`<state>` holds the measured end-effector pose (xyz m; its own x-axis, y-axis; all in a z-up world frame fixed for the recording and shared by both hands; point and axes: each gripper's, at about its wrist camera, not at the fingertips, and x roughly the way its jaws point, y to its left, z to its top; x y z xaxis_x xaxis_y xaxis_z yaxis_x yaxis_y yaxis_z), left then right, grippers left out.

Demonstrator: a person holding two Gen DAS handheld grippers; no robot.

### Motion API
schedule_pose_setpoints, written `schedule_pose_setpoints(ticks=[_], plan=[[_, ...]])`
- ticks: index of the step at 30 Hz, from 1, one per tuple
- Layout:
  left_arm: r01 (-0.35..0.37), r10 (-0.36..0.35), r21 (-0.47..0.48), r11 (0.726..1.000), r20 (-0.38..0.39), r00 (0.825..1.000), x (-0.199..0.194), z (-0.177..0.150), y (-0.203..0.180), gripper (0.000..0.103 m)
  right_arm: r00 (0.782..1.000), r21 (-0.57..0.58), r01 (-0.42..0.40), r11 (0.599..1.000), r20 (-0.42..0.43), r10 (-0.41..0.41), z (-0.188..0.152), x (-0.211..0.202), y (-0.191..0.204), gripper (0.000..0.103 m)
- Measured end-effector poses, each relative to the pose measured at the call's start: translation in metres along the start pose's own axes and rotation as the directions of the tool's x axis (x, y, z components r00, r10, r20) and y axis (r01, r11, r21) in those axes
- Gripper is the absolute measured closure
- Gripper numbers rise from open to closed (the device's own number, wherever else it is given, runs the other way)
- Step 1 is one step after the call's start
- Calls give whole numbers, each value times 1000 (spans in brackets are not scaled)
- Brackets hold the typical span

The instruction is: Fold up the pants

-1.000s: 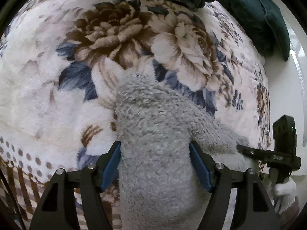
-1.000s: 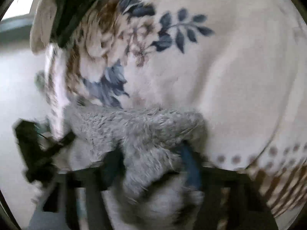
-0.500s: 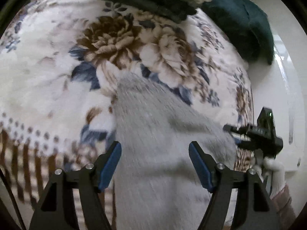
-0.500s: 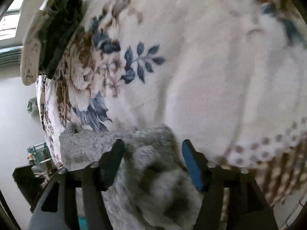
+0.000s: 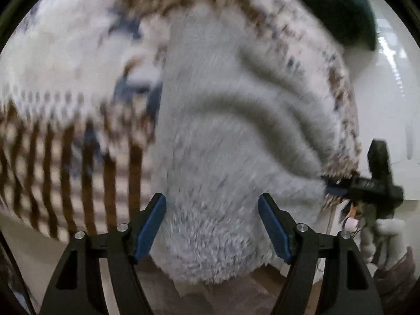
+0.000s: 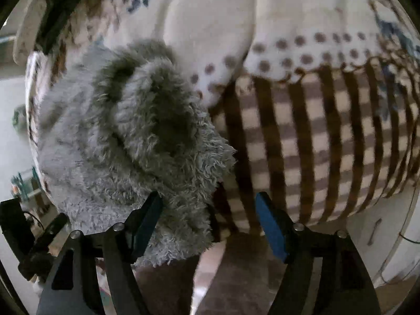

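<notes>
The fluffy grey pants [image 5: 223, 136] lie on the floral blanket and hang over the bed's near edge. My left gripper [image 5: 212, 225] is open, its blue pads on either side of the hanging grey cloth without pinching it. In the right wrist view the pants [image 6: 126, 136] lie bunched at the left, with a fold on top. My right gripper [image 6: 208, 223] is open, its left pad against the edge of the pants. The right gripper also shows in the left wrist view [image 5: 367, 183], at the far side of the pants.
The floral blanket [image 5: 65, 60] with a brown striped border [image 6: 315, 144] covers the bed. A dark green cushion [image 5: 341, 2] lies at the bed's far right corner. Dark folded clothes [image 6: 60, 8] lie at the far left. The floor [image 6: 236, 283] shows below the bed edge.
Both grippers have pulled back toward the bed's near edge and let go of the pants. The pants now hang further over the striped border.
</notes>
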<state>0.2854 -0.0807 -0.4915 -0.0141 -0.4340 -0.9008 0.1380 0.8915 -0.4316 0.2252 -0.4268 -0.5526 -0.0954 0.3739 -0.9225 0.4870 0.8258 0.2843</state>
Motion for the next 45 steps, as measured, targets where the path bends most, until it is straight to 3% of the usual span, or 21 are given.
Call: schedule_pose_setpoints(ticks=[3, 7, 11, 13, 15, 16, 18, 19, 21, 23, 26, 28, 32, 33, 35, 37, 42, 45], plan=[[-19, 10, 106, 994, 86, 996, -18, 47, -8, 32, 996, -10, -7, 1000, 84, 8, 2, -29, 11, 26], [-66, 47, 225, 972, 92, 995, 1, 114, -6, 32, 989, -28, -54, 998, 139, 57, 16, -47, 31, 26], [24, -3, 315, 949, -65, 998, 48, 167, -8, 32, 985, -61, -71, 996, 155, 79, 37, -43, 65, 26], [39, 22, 345, 938, -172, 985, 73, 176, -5, 32, 986, -63, -63, 996, 152, 72, 46, -35, 80, 26], [100, -9, 367, 925, -242, 970, 86, 183, -4, 32, 987, -65, -47, 997, 149, 56, 51, -26, 88, 26], [136, -37, 368, 920, -264, 964, 89, 185, -2, 34, 988, -64, -42, 997, 144, 51, 55, -21, 91, 26], [194, -81, 352, 916, -312, 947, 92, 186, 3, 52, 991, -66, -24, 998, 129, 32, 59, -6, 94, 26], [206, -91, 336, 919, -328, 940, 92, 187, 6, 54, 993, -65, -7, 998, 119, 14, 60, -1, 93, 26], [275, -188, 204, 940, -365, 912, 93, 191, 25, 58, 994, -56, 3, 998, 113, 3, 62, 7, 92, 26], [309, -268, 63, 949, -357, 895, 96, 197, 44, 60, 995, -36, 0, 999, 103, 3, 64, 13, 86, 26], [329, -329, -53, 943, -295, 897, 94, 196, 59, 60, 996, 4, -29, 1000, 87, 28, 66, 16, 77, 26], [325, -334, -77, 943, -249, 909, 82, 189, 57, 59, 995, 6, -43, 999, 91, 42, 62, 10, 75, 26], [323, -331, -91, 942, -93, 939, 32, 161, 49, 31, 983, -3, -112, 994, 144, 112, 46, -12, 65, 25], [316, -320, -79, 945, -44, 946, 19, 149, 47, 18, 979, -4, -129, 992, 155, 129, 41, -15, 61, 15], [248, -246, -54, 967, 39, 968, 5, 128, 43, 10, 976, 5, -150, 989, 158, 147, 29, -17, 49, 13], [198, -194, -32, 980, 104, 975, -4, 100, 41, 3, 974, 19, -159, 987, 165, 154, 19, -15, 36, 12], [241, -241, -132, 961, 16, 970, 27, 55, 64, 0, 964, 36, -219, 975, 162, 210, 6, 11, 8, 9], [294, -305, -185, 938, -34, 952, 54, 36, 66, 0, 945, 93, -320, 943, 107, 310, 8, 39, -14, 8]])
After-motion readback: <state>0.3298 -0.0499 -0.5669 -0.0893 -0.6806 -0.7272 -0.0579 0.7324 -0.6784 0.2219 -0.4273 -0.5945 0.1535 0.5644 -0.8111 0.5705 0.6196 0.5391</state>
